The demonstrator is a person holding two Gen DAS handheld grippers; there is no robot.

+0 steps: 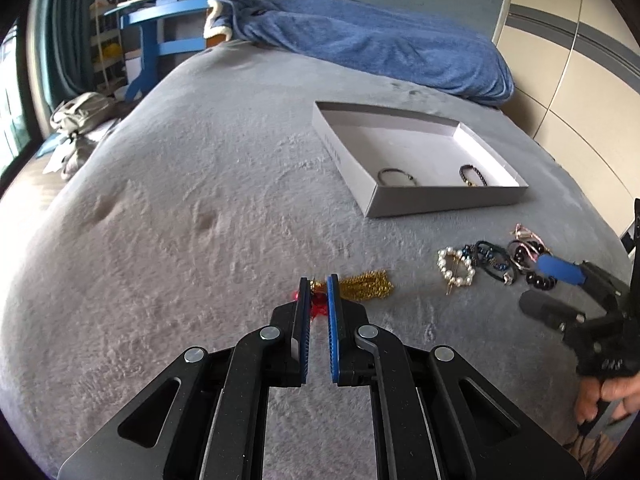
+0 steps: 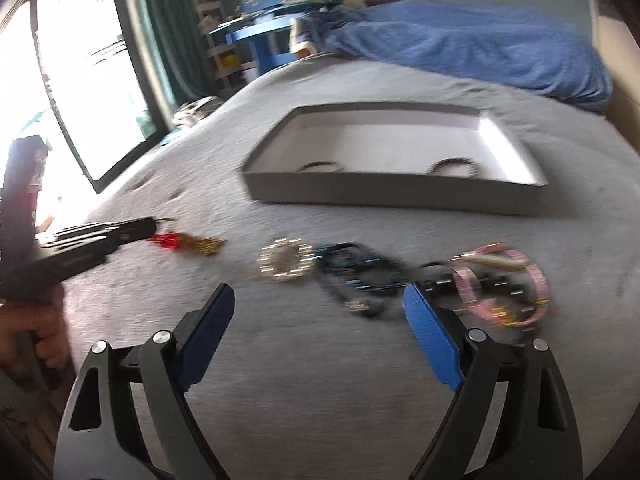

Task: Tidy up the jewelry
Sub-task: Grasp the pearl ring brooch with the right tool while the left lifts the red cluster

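Observation:
A shallow white box point(image 1: 370, 190) point(image 2: 392, 194) lies on the grey bed and holds two dark bracelets point(image 1: 396, 177) point(image 1: 473, 175). My left gripper point(image 1: 319, 284) is nearly shut around a red and gold tassel piece point(image 1: 366, 285) point(image 2: 188, 242). A pearl ring bracelet point(image 1: 456, 267) point(image 2: 286, 264), blue-black bracelets point(image 1: 494, 262) point(image 2: 356, 276) and pink and black bead bracelets point(image 1: 528, 256) point(image 2: 504, 288) lie in a row. My right gripper point(image 2: 320, 300) point(image 1: 548, 284) is open just before this row.
A blue blanket point(image 1: 380, 44) is heaped at the far end of the bed. A blue desk point(image 1: 160, 28) with clutter stands beyond the bed at the left. A window point(image 2: 80, 72) is on the left.

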